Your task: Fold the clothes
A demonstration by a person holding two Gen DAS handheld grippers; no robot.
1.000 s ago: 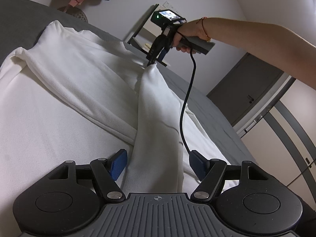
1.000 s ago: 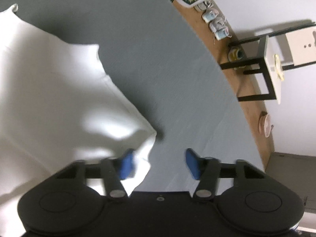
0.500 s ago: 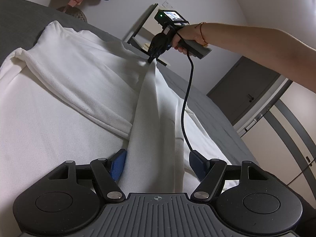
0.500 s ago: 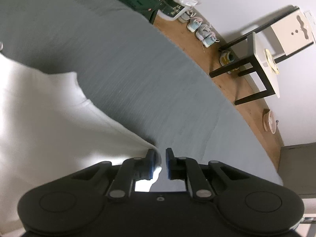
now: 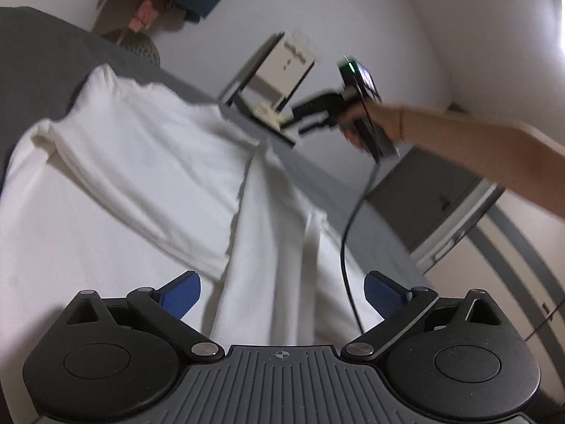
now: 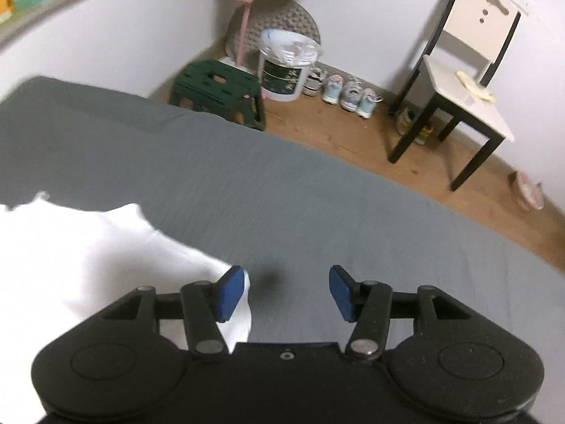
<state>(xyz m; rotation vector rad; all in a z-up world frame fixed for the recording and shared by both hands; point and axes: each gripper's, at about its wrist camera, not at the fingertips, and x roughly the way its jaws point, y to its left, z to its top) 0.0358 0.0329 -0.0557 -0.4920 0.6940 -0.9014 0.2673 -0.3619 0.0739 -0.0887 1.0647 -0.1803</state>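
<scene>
A white garment (image 5: 148, 162) lies spread on a grey bed (image 5: 31, 39), with a long folded strip running down its middle toward me. My left gripper (image 5: 282, 296) is open, its blue pads on either side of the near end of that strip. My right gripper (image 6: 286, 291) is open and empty above the grey bed (image 6: 282, 194), just right of the garment's edge (image 6: 106, 254). In the left wrist view the right gripper (image 5: 300, 116) is lifted clear of the cloth, held by a hand.
Beyond the bed's far edge on the wooden floor stand a green stool (image 6: 219, 88), a white bucket (image 6: 286, 67), several shoes (image 6: 349, 93) and a black-and-white chair (image 6: 462, 81). A black cable (image 5: 348, 233) hangs from the right gripper over the garment.
My right gripper was shut on the garment's edge half a second ago; it has let go, opened and lifted away, tilting up toward the room. The left gripper stays open, slightly raised.
</scene>
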